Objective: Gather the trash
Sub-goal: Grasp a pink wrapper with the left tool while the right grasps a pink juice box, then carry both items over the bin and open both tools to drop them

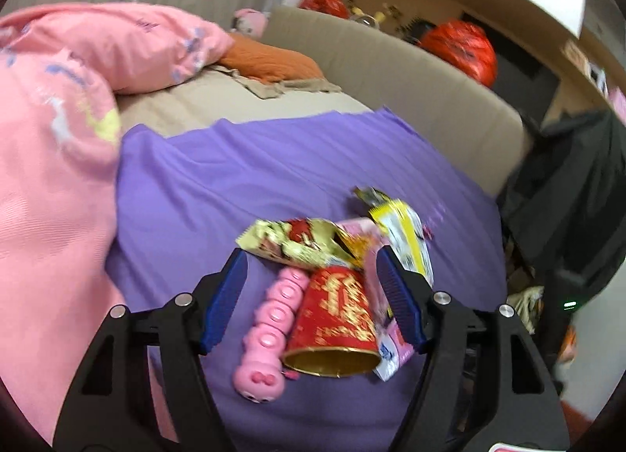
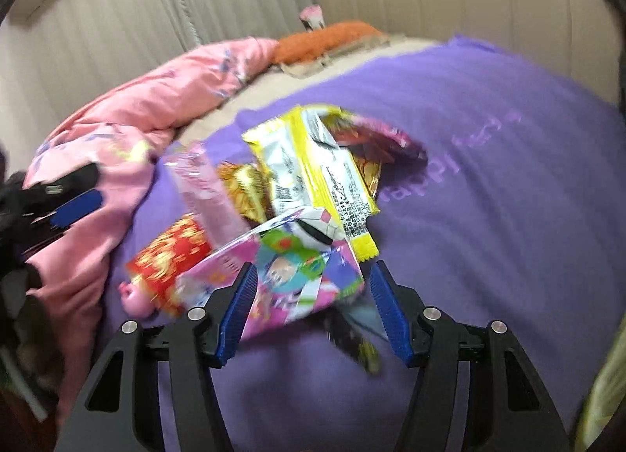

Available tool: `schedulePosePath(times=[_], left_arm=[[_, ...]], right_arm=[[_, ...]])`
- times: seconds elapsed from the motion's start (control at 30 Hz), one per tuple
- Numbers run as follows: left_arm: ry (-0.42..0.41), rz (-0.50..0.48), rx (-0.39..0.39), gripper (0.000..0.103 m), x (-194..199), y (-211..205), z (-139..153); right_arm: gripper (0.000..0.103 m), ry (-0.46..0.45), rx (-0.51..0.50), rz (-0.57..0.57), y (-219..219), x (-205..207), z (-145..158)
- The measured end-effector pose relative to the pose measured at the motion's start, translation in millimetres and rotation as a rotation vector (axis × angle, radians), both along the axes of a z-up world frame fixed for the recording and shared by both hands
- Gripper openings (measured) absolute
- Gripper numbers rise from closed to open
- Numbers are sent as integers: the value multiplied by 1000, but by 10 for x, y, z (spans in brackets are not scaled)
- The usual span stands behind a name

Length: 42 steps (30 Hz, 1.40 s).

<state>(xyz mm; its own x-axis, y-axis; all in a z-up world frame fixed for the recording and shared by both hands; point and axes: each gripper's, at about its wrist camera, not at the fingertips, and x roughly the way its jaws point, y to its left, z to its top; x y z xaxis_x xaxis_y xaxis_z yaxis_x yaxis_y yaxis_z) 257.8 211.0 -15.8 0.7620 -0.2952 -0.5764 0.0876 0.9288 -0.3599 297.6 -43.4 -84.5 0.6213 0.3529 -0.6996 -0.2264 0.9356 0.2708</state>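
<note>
Left gripper (image 1: 311,297) stands wide, holding nothing, its pads either side of the red paper cup (image 1: 334,325), which lies on its side with its long axis along the fingers and its mouth toward the camera. Right gripper (image 2: 313,309) is fairly wide, straddling the near edge of the pink wrapper (image 2: 289,280) without visibly pinching it. Judged from this, the left is nearer the cup; the yellow wrapper (image 2: 313,174) lies beyond the cup on the purple cloth (image 2: 489,198).

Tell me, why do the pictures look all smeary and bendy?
Left wrist view: the fisheye lens bends the sofa edge into a curve, and the wrappers look smeared. Right wrist view: blurrier still, so the print on the yellow wrapper is unreadable.
</note>
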Motion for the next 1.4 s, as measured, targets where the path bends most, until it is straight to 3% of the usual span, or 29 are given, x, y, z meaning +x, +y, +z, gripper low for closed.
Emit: schedulePosePath(times=[0.1,0.23,0.4,0.57,0.63,0.7,0.87,1.0,1.07,1.13,1.17,1.27,1.4], left_arm=[[20,33,-53,65,46,153,-39],[58,37,-88,65,103,201,-106],[72,-67,-87,65,89,-21,-138],[43,-175,10,65,-5,-416,-119],[46,-183,86,65,-31,-558,-147],[61,-179,108,65,-25,-612,-204],[80,-143,44,65,125,-632,-205],[50,-143,155,65,353,-879,-107],[74,-153,206,57,522,-1025,-155],[117,-165,244,37,655,-1130,-241],[145,-171,248,21,694,-1160,-286],[133,-183,205,16,598,-1168,-238],[30,-174,237,16,343,-1265,113]], right_arm=[[30,61,25,34,48,105,-119],[10,11,44,43,-34,-17,-8],[9,-93,10,64,-202,-258,295],[9,-174,-61,-1,-524,-443,552],[9,-194,-57,-36,-685,-539,624],[9,-207,-47,-71,-845,-651,671],[9,-223,-61,-104,-980,-810,657],[9,-217,-41,-109,-1038,-854,631],[9,-223,-40,-110,-1052,-901,634],[9,-225,-53,-102,-1069,-946,648],[9,-230,-66,-98,-1081,-974,662],[9,-268,-101,-97,-1183,-1088,758],[9,-278,-52,-112,-1432,-1153,868]])
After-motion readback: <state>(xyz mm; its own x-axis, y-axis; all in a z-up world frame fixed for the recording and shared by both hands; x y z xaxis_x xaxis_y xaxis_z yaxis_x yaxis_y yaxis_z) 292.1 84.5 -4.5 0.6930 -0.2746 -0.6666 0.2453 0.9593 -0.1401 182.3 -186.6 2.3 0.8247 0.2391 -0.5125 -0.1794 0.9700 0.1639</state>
